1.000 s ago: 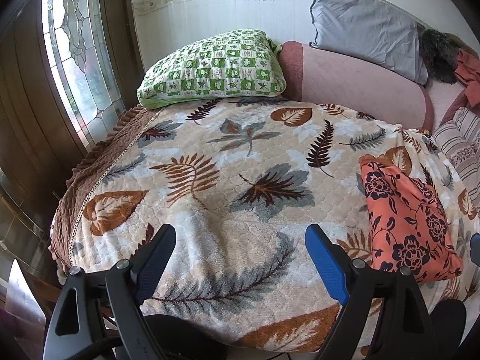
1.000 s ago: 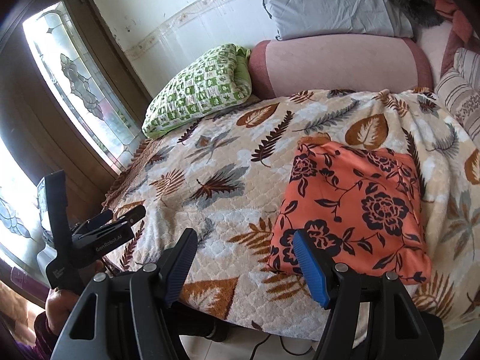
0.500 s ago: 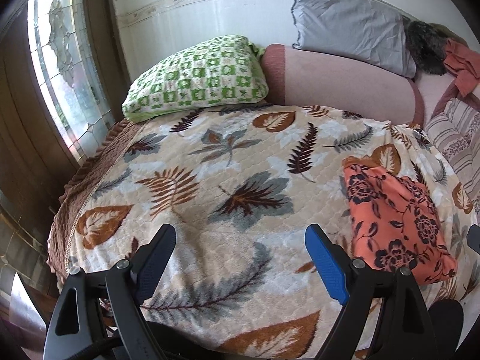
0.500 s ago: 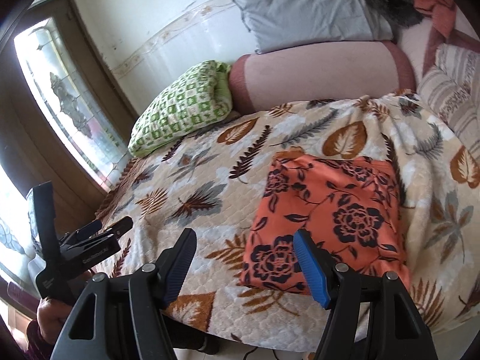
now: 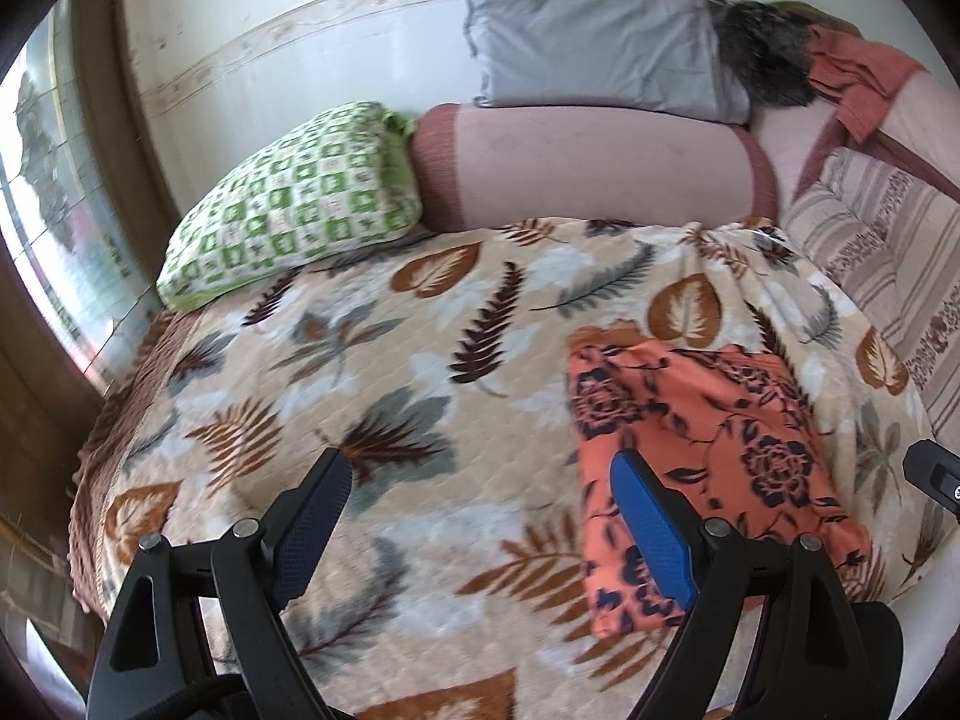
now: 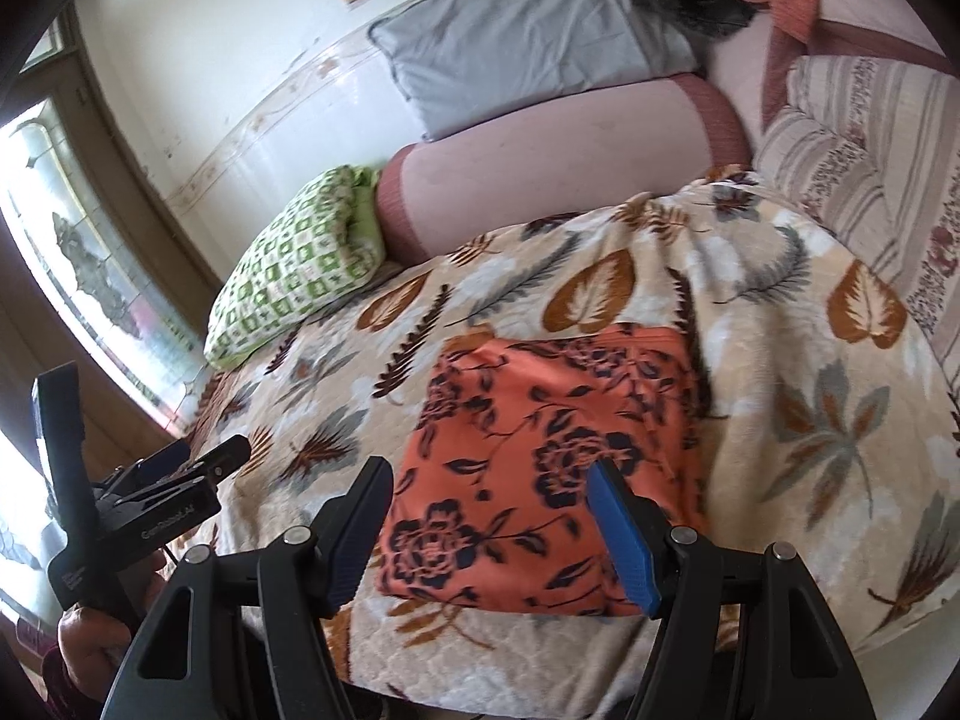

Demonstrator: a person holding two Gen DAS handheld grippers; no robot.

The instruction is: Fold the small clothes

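Orange floral-print folded cloth garment [image 6: 558,468] lies flat on the leaf-patterned quilted blanket [image 5: 372,372] of the bed, near the bed's front edge, toward its right side. Looks already folded into a rough rectangle; the far edge bunches a little.

Left claw [image 5: 474,534] spread wide, nothing between the jaws, hovering over the front edge of the bed with its blue pad just over the garment's near-left edge, apparently not touching. Right claw [image 6: 489,525] also spread, empty, above the garment's near edge. In the right wrist view the left claw shows low at left, held in a hand [image 6: 90,642].

Risks, as judgement:
- pinching the blanket along with the garment, since both are soft and the pile is thick
- grabbing only the top layer, which would pull the fold open
- the two claws closing unevenly, skewing the rectangle
- the garment sliding off the front edge if dragged toward the person

Green checked pillow [image 5: 288,204] sits at the far-left corner, well apart.
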